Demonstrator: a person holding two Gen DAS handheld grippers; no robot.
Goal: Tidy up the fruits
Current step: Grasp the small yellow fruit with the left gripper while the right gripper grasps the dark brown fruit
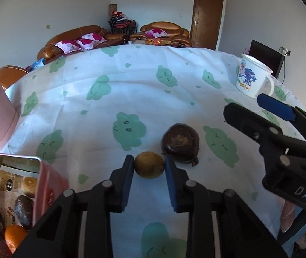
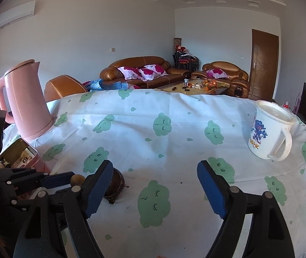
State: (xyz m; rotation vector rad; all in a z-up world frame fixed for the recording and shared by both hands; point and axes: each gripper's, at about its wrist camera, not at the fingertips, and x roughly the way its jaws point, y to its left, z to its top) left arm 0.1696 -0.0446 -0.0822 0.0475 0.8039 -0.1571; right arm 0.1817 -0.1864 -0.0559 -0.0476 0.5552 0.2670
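Observation:
My left gripper [image 1: 149,165] is shut on a small round brown fruit [image 1: 149,164], held between the blue pads just above the tablecloth. A dark purple fruit [image 1: 180,143] sits on the cloth right behind it, and shows in the right wrist view [image 2: 116,182]. The pink tin [image 1: 45,178] at the left holds an orange [image 1: 13,235] and dark fruits. My right gripper [image 2: 155,185] is open and empty over the cloth; it appears in the left wrist view [image 1: 249,109] at the right.
A white mug [image 2: 268,129] with a blue print stands at the right. A pink kettle [image 2: 26,99] stands at the far left behind the tin. The table [image 2: 153,118] carries a white cloth with green shapes.

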